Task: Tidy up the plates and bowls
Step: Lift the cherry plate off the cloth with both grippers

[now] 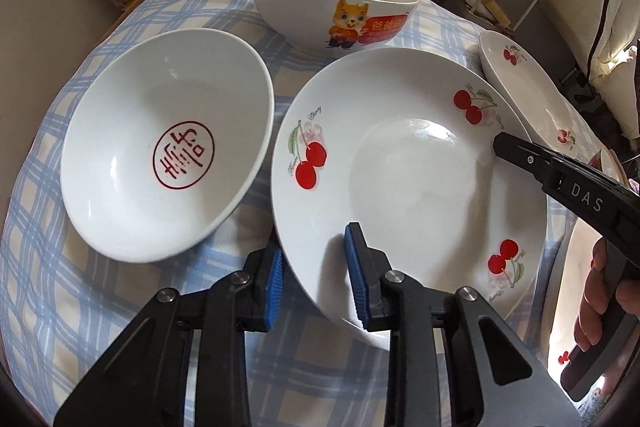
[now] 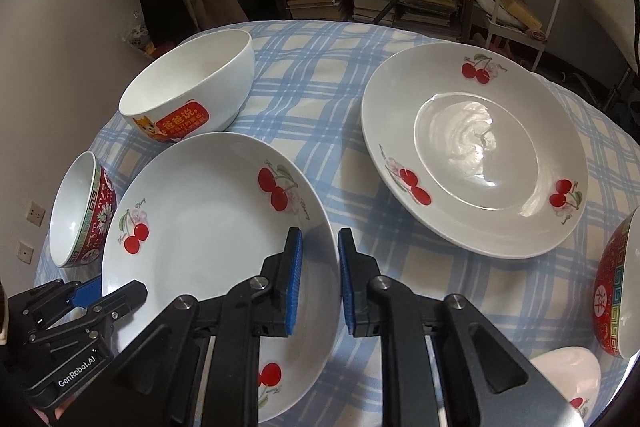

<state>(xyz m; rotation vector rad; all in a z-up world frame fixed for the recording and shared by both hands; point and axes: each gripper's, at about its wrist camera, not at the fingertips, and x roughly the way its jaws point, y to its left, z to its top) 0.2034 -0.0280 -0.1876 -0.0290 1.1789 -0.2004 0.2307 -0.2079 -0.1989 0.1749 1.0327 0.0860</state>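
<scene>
Left wrist: left gripper [image 1: 316, 275] straddling near-left rim of cherry plate [image 1: 408, 163] on checked cloth [image 1: 80, 267], pads apparently not pressing.

Right wrist: right gripper [image 2: 320, 279] clamping the plate's right rim, jaws nearly together.

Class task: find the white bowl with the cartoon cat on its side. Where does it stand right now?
The cat bowl stands upright at the far side of the checked tablecloth, just behind the near cherry plate.
</scene>
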